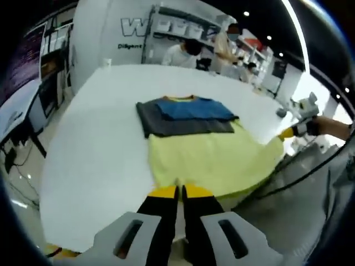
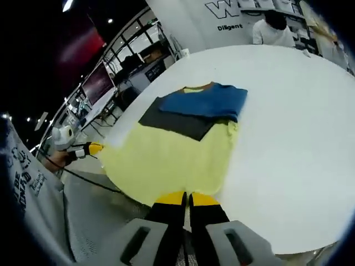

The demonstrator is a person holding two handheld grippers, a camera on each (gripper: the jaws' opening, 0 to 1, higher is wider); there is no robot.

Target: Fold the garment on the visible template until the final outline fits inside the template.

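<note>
A pale yellow garment (image 1: 211, 158) lies spread on the near part of a white round table (image 1: 100, 144), its near edge hanging over the rim. Beyond it a folded blue shirt (image 1: 191, 109) rests on a dark grey rectangle (image 1: 166, 124). My left gripper (image 1: 178, 191) is shut on the yellow garment's near hem. My right gripper (image 1: 294, 132) holds the same garment at its right corner. In the right gripper view the yellow garment (image 2: 172, 155) stretches from my right gripper (image 2: 187, 197), shut on its hem, to my left gripper (image 2: 91, 148) at the left corner. The blue shirt (image 2: 208, 102) and grey rectangle (image 2: 177, 122) lie behind.
The table (image 2: 288, 138) stretches wide and white around the clothes. People (image 1: 180, 55) stand by shelves past its far edge. Grey cloth of the person's clothing (image 1: 310, 210) and a dark cable hang beside the near rim. Desks with screens (image 2: 97, 83) line the room's side.
</note>
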